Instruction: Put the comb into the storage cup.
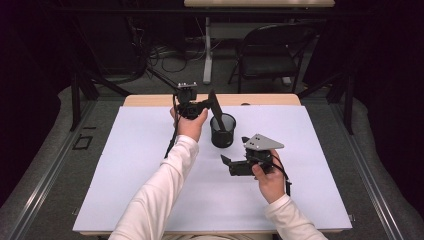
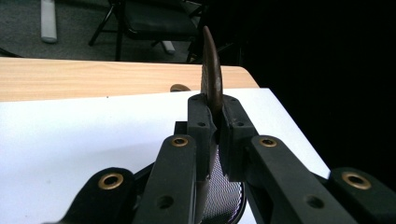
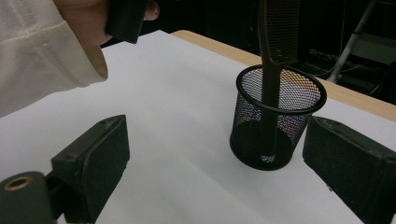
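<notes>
One mesh cup (image 1: 222, 131) on the table (image 1: 150, 150), and one dark comb (image 1: 216, 109) standing in that cup. Two grippers in play: the left gripper (image 1: 200, 106) just beside the cup, its jaws clamped on the comb, and the right gripper (image 1: 227, 162) near the cup, jaws apart. Beyond the cup, one folding chair (image 1: 270, 52). One white sheet (image 1: 310, 150) under the cup.

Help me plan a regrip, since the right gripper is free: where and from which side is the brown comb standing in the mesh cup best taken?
Grip the comb on its flat toothed blade above the mesh cup rim, pads on the two broad faces, coming from the side. The handle stands inside the cup, walled off by mesh, where the left gripper already clamps the blade.
</notes>
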`<state>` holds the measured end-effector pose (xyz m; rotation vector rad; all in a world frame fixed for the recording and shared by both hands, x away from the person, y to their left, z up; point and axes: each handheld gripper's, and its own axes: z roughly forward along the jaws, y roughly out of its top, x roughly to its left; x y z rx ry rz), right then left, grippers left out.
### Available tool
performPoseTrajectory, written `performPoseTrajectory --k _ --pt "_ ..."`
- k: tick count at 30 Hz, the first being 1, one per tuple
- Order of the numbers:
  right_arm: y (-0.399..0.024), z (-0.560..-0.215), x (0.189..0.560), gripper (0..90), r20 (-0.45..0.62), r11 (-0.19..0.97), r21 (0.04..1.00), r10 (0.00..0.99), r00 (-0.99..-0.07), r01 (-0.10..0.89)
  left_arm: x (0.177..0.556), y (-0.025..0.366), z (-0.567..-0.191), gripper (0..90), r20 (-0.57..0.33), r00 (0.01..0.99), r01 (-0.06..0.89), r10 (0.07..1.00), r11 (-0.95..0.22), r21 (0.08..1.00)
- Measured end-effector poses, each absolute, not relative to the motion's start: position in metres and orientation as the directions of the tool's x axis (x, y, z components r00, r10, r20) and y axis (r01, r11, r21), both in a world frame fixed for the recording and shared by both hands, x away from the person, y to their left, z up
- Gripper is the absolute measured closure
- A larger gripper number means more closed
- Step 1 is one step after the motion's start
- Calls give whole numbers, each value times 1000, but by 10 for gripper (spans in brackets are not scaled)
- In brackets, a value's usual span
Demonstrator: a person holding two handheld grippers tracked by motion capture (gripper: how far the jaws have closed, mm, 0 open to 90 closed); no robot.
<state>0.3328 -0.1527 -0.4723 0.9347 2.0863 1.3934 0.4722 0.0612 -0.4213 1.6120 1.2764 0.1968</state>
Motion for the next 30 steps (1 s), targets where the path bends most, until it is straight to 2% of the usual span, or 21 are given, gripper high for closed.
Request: performPoseTrajectory --k 30 --pt "-152 -473 333 78 -6 259 923 747 -665 283 478 87 -434 831 -482 385 651 787 139 746"
